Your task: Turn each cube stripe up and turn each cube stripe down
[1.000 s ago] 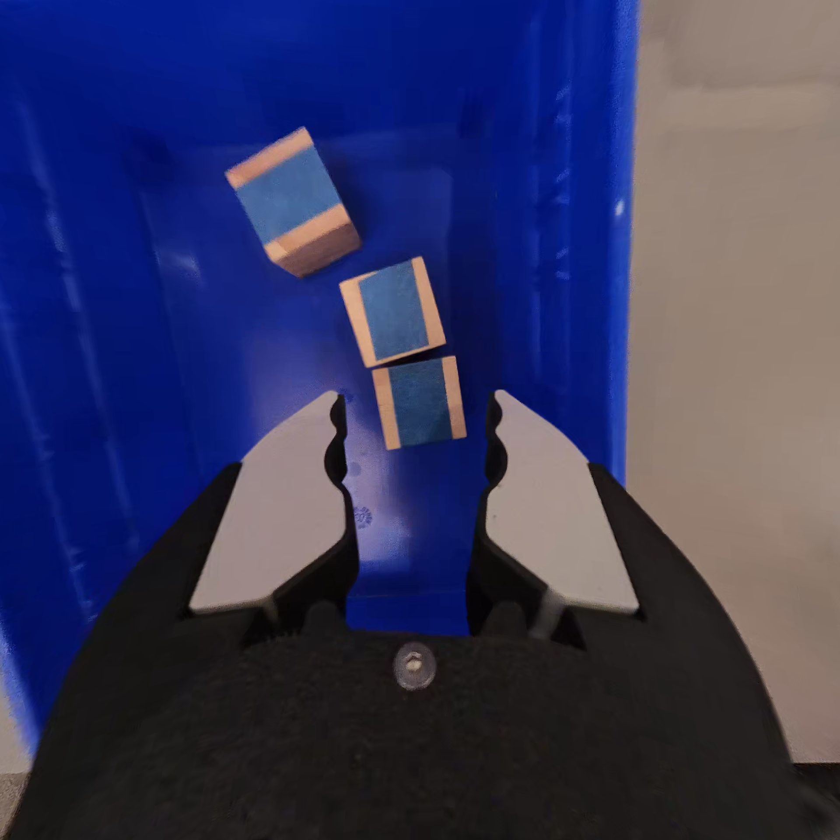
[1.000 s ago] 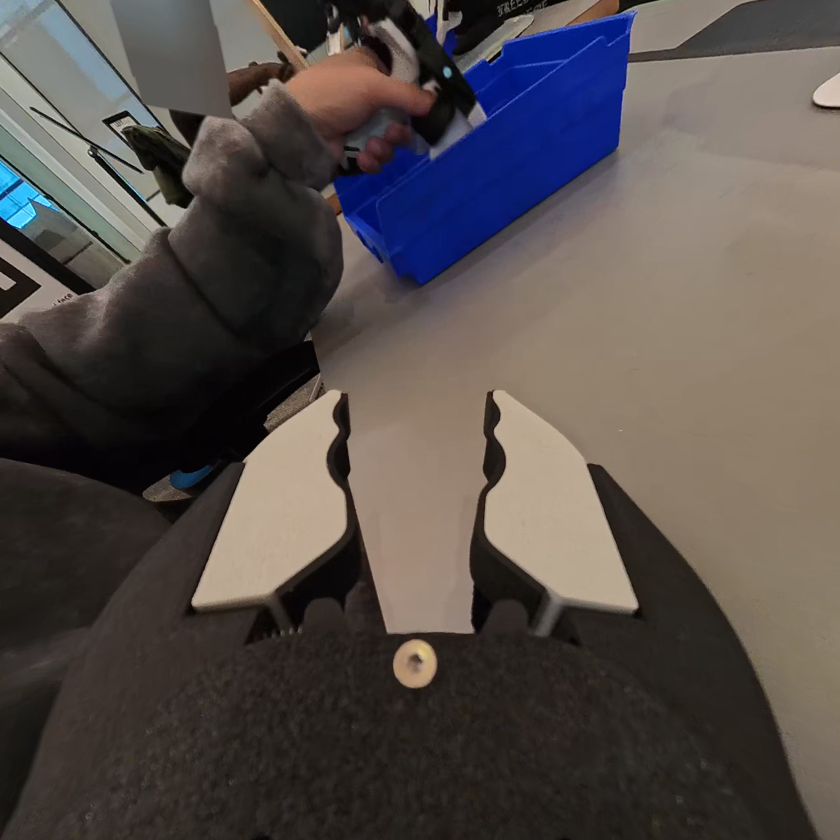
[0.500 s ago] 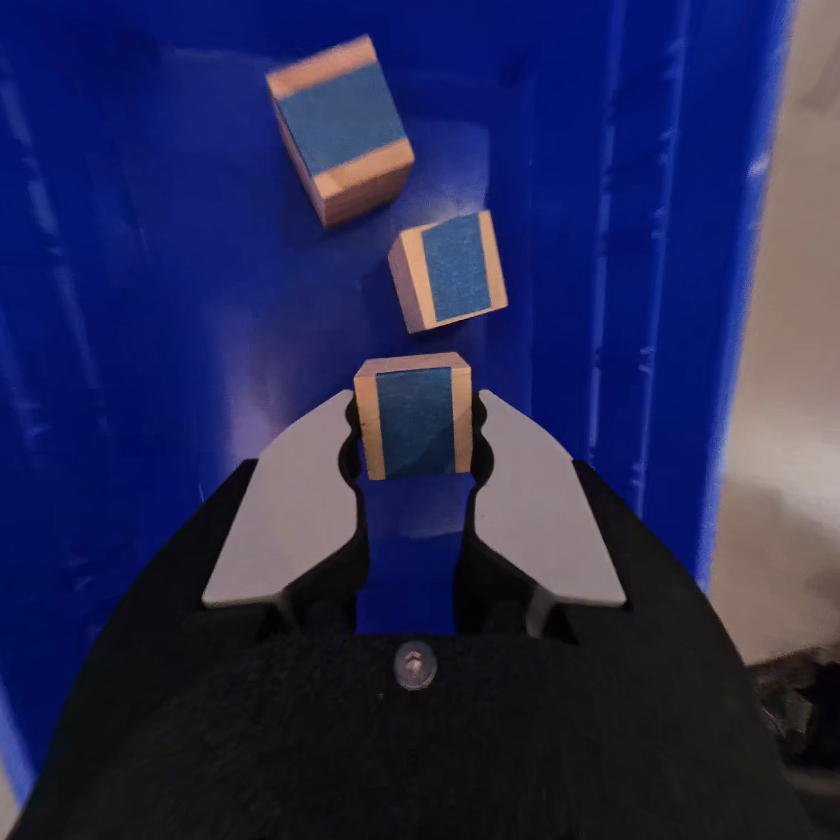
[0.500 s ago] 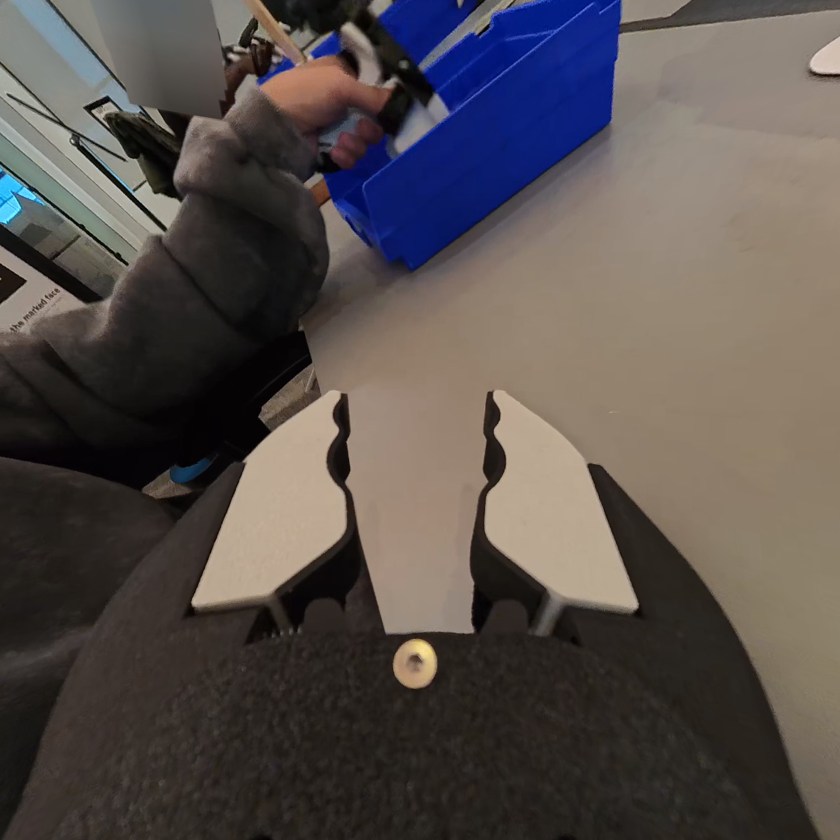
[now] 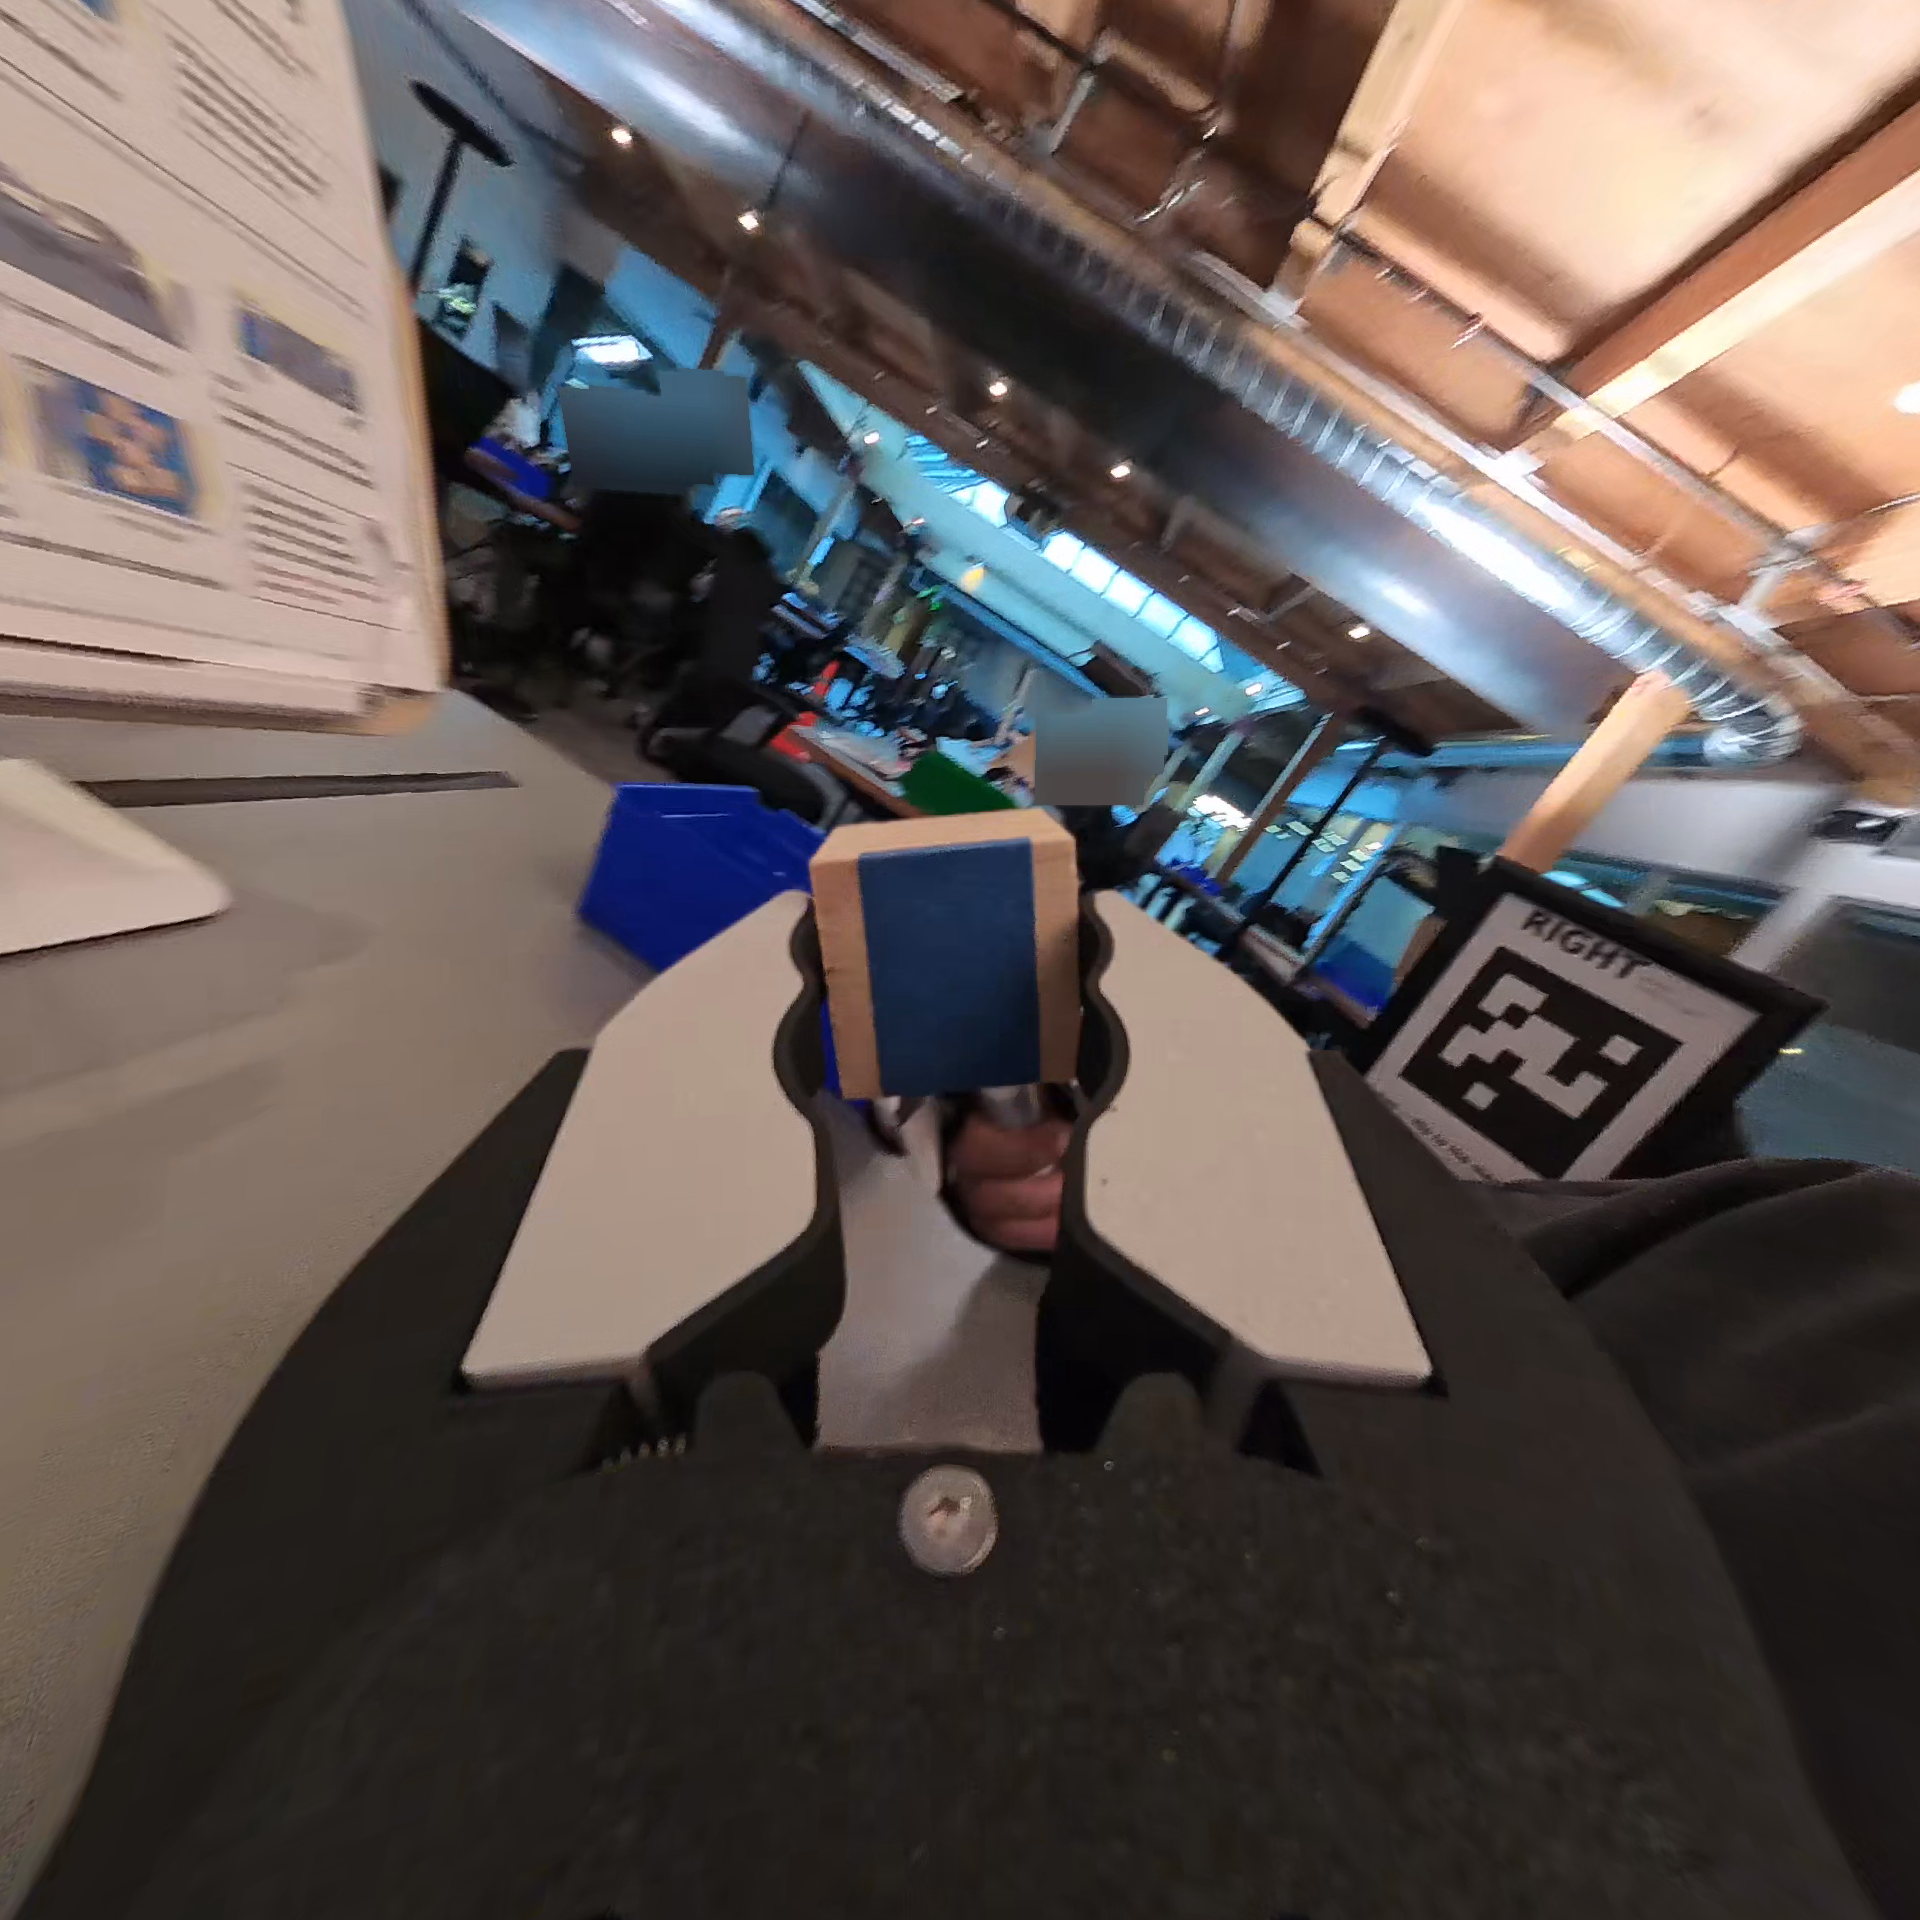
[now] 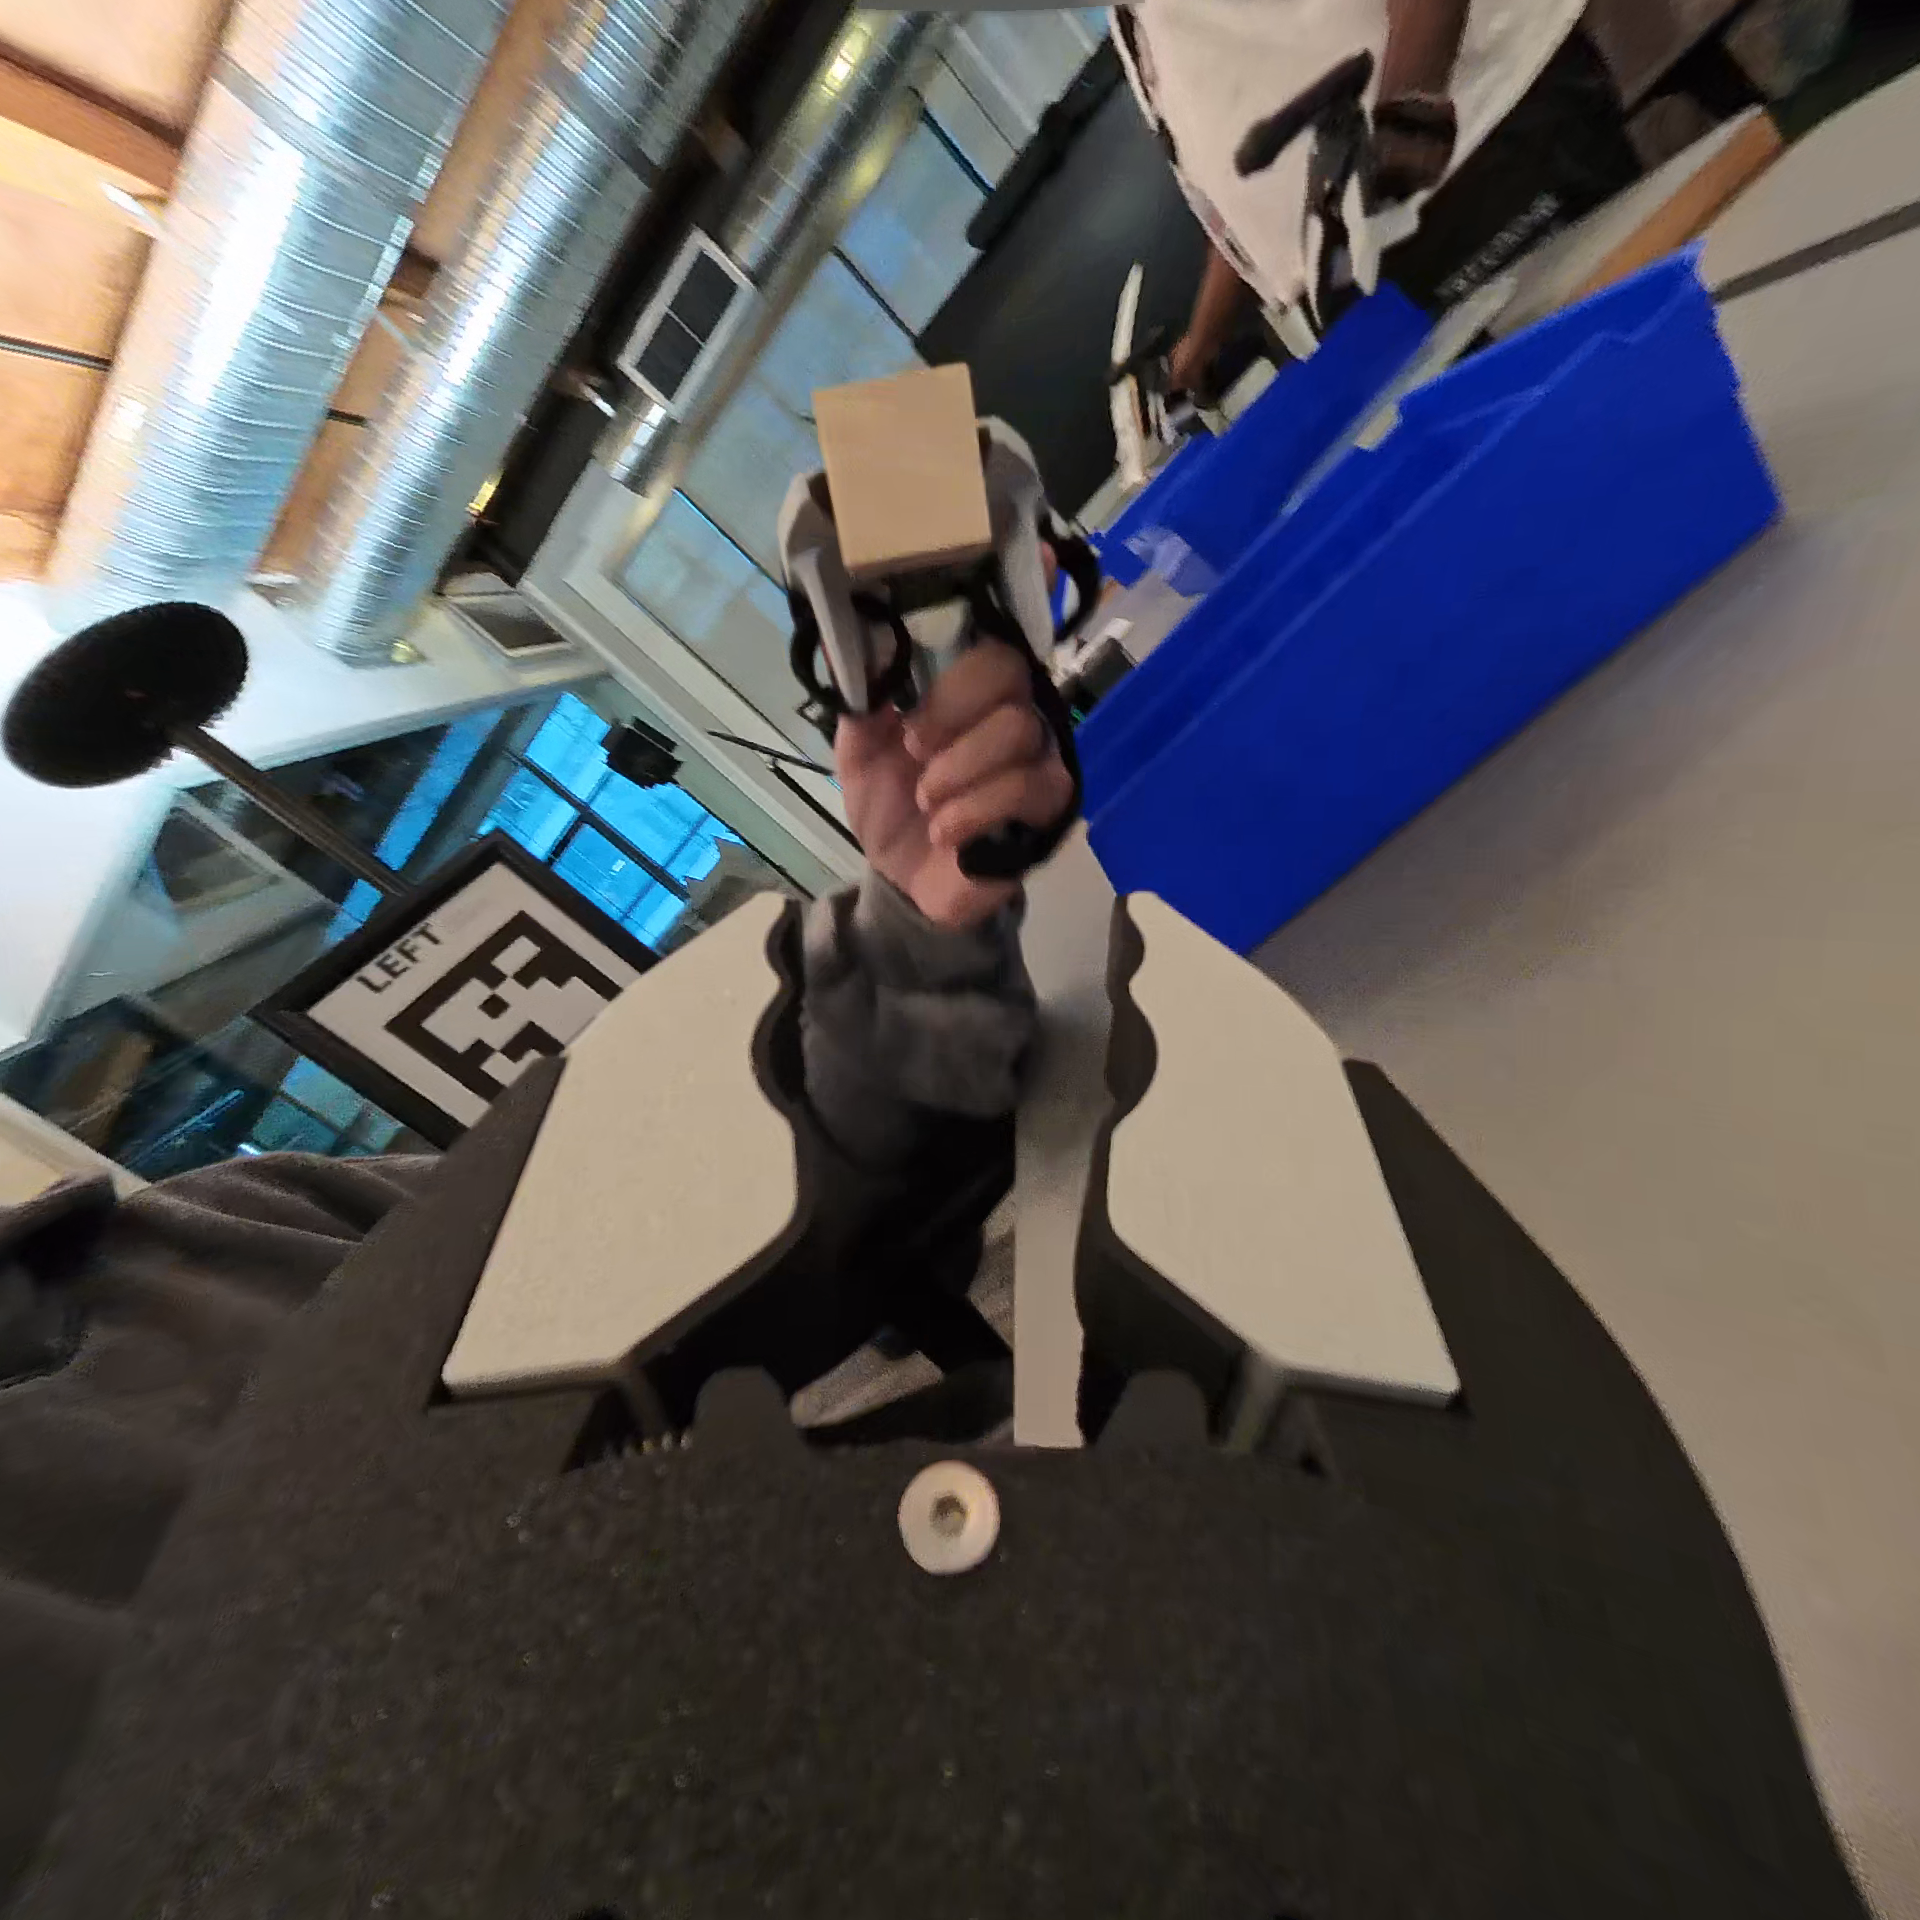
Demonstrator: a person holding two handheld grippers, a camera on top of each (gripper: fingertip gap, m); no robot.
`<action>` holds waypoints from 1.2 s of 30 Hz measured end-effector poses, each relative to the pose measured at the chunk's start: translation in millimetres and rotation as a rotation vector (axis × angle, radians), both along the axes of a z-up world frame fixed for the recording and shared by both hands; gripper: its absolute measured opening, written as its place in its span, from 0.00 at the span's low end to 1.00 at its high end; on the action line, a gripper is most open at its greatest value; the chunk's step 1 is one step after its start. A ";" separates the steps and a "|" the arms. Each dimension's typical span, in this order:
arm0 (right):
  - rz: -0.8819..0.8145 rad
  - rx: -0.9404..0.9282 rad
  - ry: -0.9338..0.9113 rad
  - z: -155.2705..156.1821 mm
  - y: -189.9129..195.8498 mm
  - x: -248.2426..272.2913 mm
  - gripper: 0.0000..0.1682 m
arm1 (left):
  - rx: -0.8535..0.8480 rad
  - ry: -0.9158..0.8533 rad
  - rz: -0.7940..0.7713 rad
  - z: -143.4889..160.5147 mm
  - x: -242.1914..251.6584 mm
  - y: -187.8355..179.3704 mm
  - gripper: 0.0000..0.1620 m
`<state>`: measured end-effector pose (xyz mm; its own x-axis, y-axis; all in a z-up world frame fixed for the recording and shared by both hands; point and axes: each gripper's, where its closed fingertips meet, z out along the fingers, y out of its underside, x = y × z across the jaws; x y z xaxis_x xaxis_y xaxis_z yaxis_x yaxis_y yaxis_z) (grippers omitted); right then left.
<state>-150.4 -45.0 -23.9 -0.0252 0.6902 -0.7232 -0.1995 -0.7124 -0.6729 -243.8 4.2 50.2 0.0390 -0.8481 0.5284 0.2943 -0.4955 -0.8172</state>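
In the left wrist view the left gripper (image 5: pixel 948 971) pinches a wooden cube (image 5: pixel 943 961) by its two side faces, held in the air above the grey table (image 5: pixel 260 1039), its blue stripe facing the camera; a blue bin (image 5: pixel 686 883) sits beyond. In the right wrist view the right gripper (image 6: pixel 948 956) is spread and empty, aimed at that cube (image 6: pixel 904 478), whose plain face shows. This looks like a hand-over for a regrasp: next, the right jaws should close on free faces.
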 end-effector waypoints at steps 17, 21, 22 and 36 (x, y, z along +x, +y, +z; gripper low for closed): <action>-0.069 0.118 0.041 0.7 -2.6 -12.9 0.26 | 0.014 0.143 -0.166 -56.2 99.8 -42.5 0.28; -0.064 0.143 0.027 -1.8 -4.9 -10.5 0.26 | 0.018 0.171 -0.174 -59.1 102.2 -45.5 0.28; -0.061 0.149 0.022 -1.8 -5.5 -10.0 0.26 | 0.012 0.191 -0.180 -60.3 101.8 -46.7 0.28; -0.312 0.272 -0.283 -14.1 29.6 41.3 0.26 | -0.051 0.737 0.394 -165.9 27.4 -50.5 0.52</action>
<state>-109.1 -15.4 -37.9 0.3839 0.7980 -0.4646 -0.1575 -0.4391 -0.8845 -216.5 -46.3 -115.7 0.6783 -0.6757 0.2886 -0.1472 -0.5097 -0.8476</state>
